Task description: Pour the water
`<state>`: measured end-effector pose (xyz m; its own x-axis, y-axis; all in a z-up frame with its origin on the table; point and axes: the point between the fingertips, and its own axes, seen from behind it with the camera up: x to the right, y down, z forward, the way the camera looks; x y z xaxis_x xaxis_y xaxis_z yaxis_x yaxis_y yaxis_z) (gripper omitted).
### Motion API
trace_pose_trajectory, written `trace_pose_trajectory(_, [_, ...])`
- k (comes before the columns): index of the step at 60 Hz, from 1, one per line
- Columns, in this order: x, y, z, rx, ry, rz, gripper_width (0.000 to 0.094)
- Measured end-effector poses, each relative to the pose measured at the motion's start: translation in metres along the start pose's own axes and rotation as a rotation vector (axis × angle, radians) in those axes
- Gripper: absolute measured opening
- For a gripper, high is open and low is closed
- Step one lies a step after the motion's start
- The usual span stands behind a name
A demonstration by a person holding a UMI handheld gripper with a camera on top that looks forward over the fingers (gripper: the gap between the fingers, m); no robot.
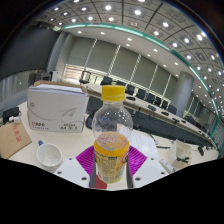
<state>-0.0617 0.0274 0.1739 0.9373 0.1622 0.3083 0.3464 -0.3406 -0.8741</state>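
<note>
One clear plastic bottle (pixel 112 135) with yellow cap, yellow label, clamped at label height between gripper (pixel 111 160) pads. Light, thin-walled, likely slippery and crushable; grip low, firm. White paper cup (pixel 48 155) nearby, white cardboard box (pixel 57 108) beyond, on white table (pixel 75 168).

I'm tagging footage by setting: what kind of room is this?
Probably a conference room: long tables lined with dark chairs, recessed ceiling lights overhead. The bottle stands between the gripper fingers.
</note>
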Motion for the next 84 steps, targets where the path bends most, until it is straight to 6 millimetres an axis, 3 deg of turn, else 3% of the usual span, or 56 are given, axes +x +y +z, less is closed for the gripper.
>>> trace_pose_trajectory(7, [-0.006,0.036,0.021,-0.026,-0.103,0.171,0.0428])
trace_pose_trajectory(16, [-0.023,0.078,0.039,-0.053,-0.172,0.239,0.0429])
trace_pose_trajectory(25, [-0.035,0.1,0.046,-0.071,-0.216,0.301,0.0428])
trace_pose_trajectory(32, [-0.037,0.098,0.046,-0.022,-0.21,0.277,0.0458])
trace_pose_trajectory(39, [-0.039,0.104,0.043,-0.049,-0.209,0.268,0.0546])
trace_pose_trajectory(45, [-0.043,0.119,0.034,-0.144,-0.218,0.274,0.0876])
trace_pose_trajectory(46, [-0.043,0.122,0.033,-0.15,-0.217,0.278,0.0861])
trace_pose_trajectory(54, [-0.03,0.108,-0.006,-0.172,-0.158,0.273,0.0859])
trace_pose_trajectory(63, [-0.03,0.084,-0.083,-0.211,-0.092,0.3,0.0859])
trace_pose_trajectory(75, [-0.056,0.059,-0.192,-0.239,-0.029,0.327,0.0857])
trace_pose_trajectory(84, [-0.071,0.044,-0.249,-0.247,0.006,0.329,0.0859])
